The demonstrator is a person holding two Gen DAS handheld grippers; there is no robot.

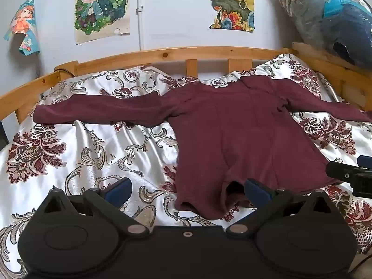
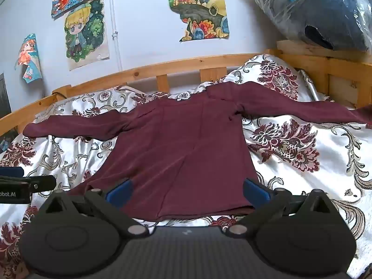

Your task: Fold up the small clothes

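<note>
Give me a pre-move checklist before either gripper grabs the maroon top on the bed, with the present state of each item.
1. Maroon top laid flat, both sleeves spread out: ok.
2. Left gripper open, holding nothing: ok.
3. Right gripper open, holding nothing: ok.
4. Hem smooth along the near edge: not ok; the left wrist view shows its left corner curled and bunched.
5. Nothing lying on the top: ok.
6. Bedspread smooth beneath the top: cannot tell; it is wrinkled beside it, hidden under it.
</note>
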